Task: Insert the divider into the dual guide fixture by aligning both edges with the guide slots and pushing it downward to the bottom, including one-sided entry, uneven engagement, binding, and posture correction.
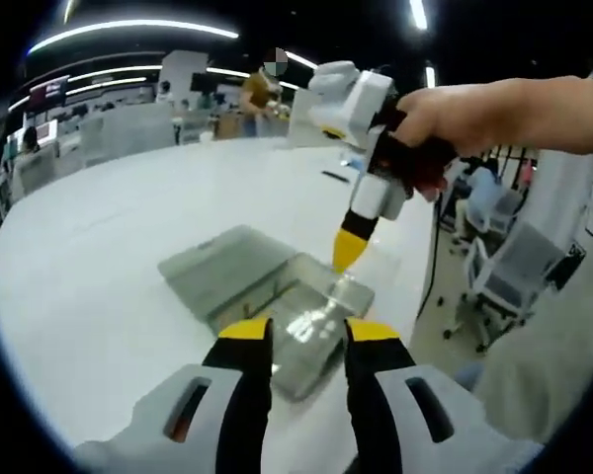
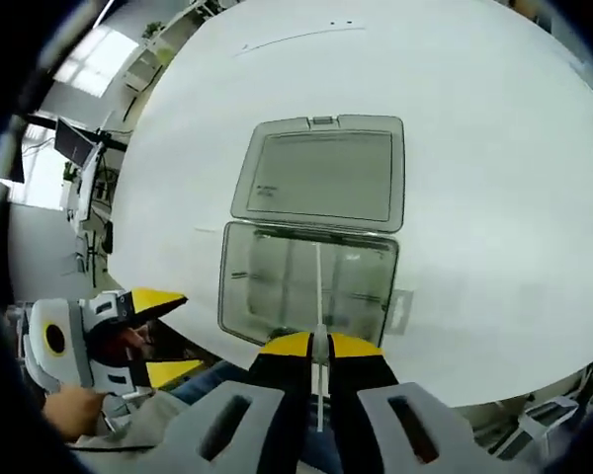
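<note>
1. My right gripper (image 2: 319, 348) is pinched narrow on the divider (image 2: 318, 296), a thin clear sheet I see edge-on as a pale line running up from between my yellow jaw tips.
2. In the right gripper view, that divider line goes into the middle of the clear box (image 2: 308, 281), the guide fixture, roughly splitting the tray into two halves. How deep it sits I honestly can't tell from here.
3. The box's lid (image 2: 321, 173) is flipped open flat on the white table (image 2: 494, 148), hinged along the tray's far edge.
4. In the left gripper view my right gripper (image 1: 348, 249) comes in from the upper right, held in my hand (image 1: 474, 118), with its yellow tip pointing down at the far corner of the box (image 1: 301, 316).
5. My left gripper (image 1: 306, 336) has its jaws apart, with nothing between them, hovering just at the near edge of the tray. Whether they touch the rim I can't tell.
6. In the right gripper view, my left gripper (image 2: 158, 336) shows at the lower left, beside the table edge, yellow tips spread.
7. Background in the left gripper view: an office chair (image 1: 504, 276) at the right, desks and a person standing far off.
</note>
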`<state>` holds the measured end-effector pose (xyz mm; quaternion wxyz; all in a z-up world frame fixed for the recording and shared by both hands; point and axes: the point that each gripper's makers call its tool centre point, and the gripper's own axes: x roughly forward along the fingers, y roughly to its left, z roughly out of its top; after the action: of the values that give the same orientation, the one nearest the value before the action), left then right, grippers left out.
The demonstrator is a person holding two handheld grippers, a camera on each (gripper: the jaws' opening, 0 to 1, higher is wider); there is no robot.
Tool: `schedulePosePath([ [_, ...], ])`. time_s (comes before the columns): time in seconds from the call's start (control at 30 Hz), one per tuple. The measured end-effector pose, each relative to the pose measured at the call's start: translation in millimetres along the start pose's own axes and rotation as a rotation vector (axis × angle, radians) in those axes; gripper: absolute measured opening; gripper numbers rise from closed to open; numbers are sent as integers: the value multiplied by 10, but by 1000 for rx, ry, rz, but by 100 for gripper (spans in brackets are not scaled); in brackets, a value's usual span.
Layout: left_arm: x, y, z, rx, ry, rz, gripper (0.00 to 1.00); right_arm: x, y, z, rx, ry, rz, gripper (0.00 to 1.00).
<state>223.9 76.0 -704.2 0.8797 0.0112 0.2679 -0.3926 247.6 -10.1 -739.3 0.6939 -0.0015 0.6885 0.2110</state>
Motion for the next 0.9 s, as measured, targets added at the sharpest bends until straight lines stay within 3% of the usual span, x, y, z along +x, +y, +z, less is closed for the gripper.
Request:
schedulePosePath([
  [0.1,5,3,-8,2,3,1,25,23,-34,77,28,-20,-13,0],
  [0.47,23,-5,4,15,4,-1,27,82,-98,87,54,-1,-36,0],
  [0.9,61,-75,-5,57,16,-19,50,116,-30,93,87,18,-27,0],
])
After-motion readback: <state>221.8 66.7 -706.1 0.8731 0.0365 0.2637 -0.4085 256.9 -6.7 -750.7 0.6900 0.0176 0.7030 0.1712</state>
